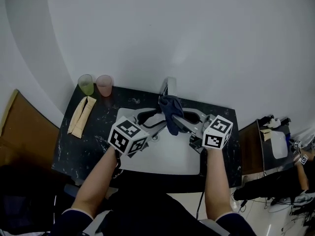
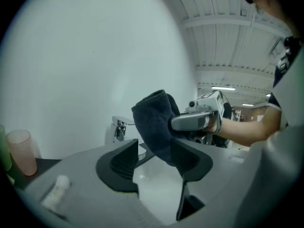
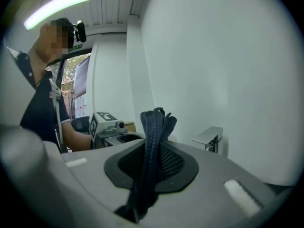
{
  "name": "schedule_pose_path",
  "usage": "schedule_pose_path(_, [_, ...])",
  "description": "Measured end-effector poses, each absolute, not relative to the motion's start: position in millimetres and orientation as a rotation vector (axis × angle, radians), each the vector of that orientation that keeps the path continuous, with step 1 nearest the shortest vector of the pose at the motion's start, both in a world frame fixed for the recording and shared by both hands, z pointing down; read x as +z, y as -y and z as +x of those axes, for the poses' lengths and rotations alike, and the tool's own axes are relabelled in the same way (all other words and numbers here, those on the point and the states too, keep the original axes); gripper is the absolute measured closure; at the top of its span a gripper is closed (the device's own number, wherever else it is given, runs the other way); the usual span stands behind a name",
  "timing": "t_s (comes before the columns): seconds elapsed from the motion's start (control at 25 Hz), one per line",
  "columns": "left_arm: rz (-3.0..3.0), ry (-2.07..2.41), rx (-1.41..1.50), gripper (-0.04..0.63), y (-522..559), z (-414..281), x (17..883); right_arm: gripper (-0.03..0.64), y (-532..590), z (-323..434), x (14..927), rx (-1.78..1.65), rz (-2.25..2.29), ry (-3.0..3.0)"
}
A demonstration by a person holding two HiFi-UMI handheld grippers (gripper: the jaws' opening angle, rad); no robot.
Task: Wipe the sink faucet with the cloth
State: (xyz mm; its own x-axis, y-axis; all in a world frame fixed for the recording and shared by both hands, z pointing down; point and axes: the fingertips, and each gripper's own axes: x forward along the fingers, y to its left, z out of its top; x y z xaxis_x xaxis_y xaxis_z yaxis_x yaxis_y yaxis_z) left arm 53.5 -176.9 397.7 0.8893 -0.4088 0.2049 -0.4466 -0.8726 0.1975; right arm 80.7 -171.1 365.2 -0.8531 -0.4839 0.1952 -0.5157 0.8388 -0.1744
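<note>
As left claw (image 2: 154, 159) gapes, right claw (image 3: 153, 164) pinches cloth (image 3: 156, 125).

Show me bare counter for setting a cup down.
Bare: counter between pink cup and faucet, and strip right of the sink basin. Crowded: left side with green cup and beige folded item; dark cloth hangs over the basin.

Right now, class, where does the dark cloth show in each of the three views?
Head view: centre, cloth just below the faucet.
Left gripper view: centre, cloth right of the faucet.
Right gripper view: centre, cloth pinched between the jaws, left of the faucet.
Shared landmark: the faucet.
</note>
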Motion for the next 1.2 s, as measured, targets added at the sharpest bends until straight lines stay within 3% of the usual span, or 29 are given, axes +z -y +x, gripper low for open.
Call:
schedule_pose_path(0.56, [2.751,0.291,-0.08,0.379,170,33,355,0.56,150,41,369,0.322,0.574,3.01])
schedule_pose_path(0.64, [2.756,0.276,-0.085,0.429,171,32,357,0.56,153,38,372,0.329,0.629,2.991])
schedule_pose_path(0.68, [2.761,0.276,-0.086,0.496,172,31,357,0.558,155,37,374,0.327,0.666,2.977])
schedule_pose_path(0.76, [2.769,0.286,-0.085,0.526,176,30,360,0.557,161,35,377,0.316,0.75,2.947])
schedule_pose_path(1.2, [2.771,0.477,-0.01,0.541,242,17,377,0.48,187,54,400,0.133,1.086,2.654])
